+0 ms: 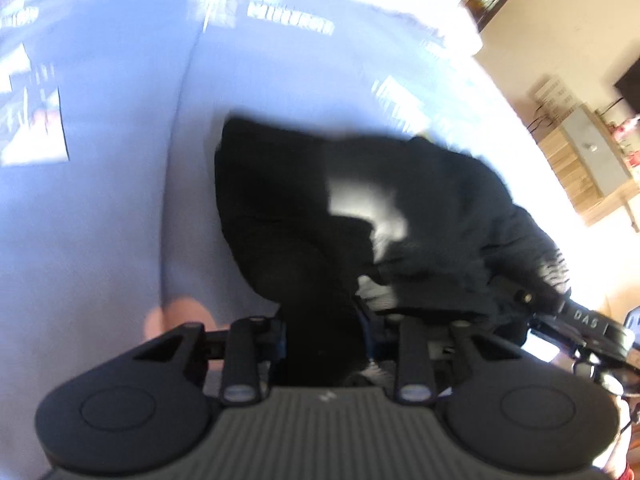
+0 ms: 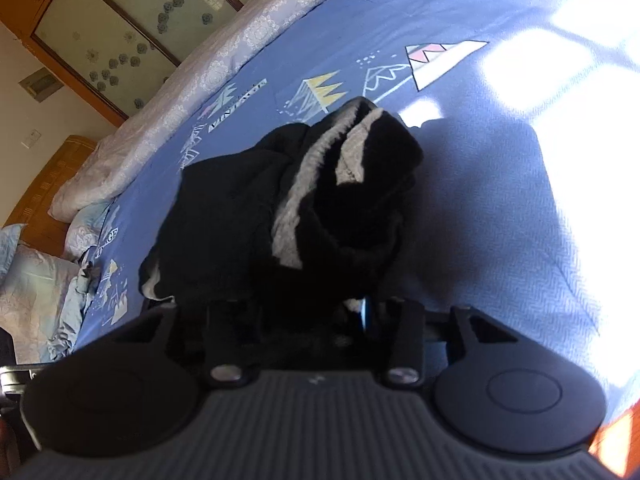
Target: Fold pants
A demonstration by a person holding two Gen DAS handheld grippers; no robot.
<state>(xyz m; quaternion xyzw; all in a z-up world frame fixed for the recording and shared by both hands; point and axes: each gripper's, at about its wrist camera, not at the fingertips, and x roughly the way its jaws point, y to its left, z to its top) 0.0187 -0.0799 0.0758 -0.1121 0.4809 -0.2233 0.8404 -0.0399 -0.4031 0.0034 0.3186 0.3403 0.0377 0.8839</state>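
Two hand-held grippers each have a bite of the same black pants, and the double hold reads as a way to get the crumpled garment under control before any fold is laid. Nearest in the left wrist view, the left gripper [image 1: 326, 344] has its jaws drawn close together with a thick wad of black cloth filling the gap between them, so it appears to be pinching the pants [image 1: 320, 208]; the picture is smeared, and the exact pad contact cannot be made out. To its right, at the near edge, part of the other tool with white lettering shows just beside the cloth. In the right wrist view the right gripper [image 2: 304, 320] stands half closed, dark fabric bunched between its fingers and a blue pad [image 2: 365, 312] visible on the right one, again a pinch on the pants [image 2: 288, 208]. Beyond both tools the pants rise in a rumpled heap with their pale grey fleecy lining turned outward, which suggests they need shaking out and flattening first. They sit on the blue printed bedsheet [image 2: 460, 208], sunlit at the right. Farther off on the left lie a pale quilt [image 2: 208, 68] along the bed's edge and, beyond it, a wooden wardrobe [image 2: 100, 28] with flowered panels.
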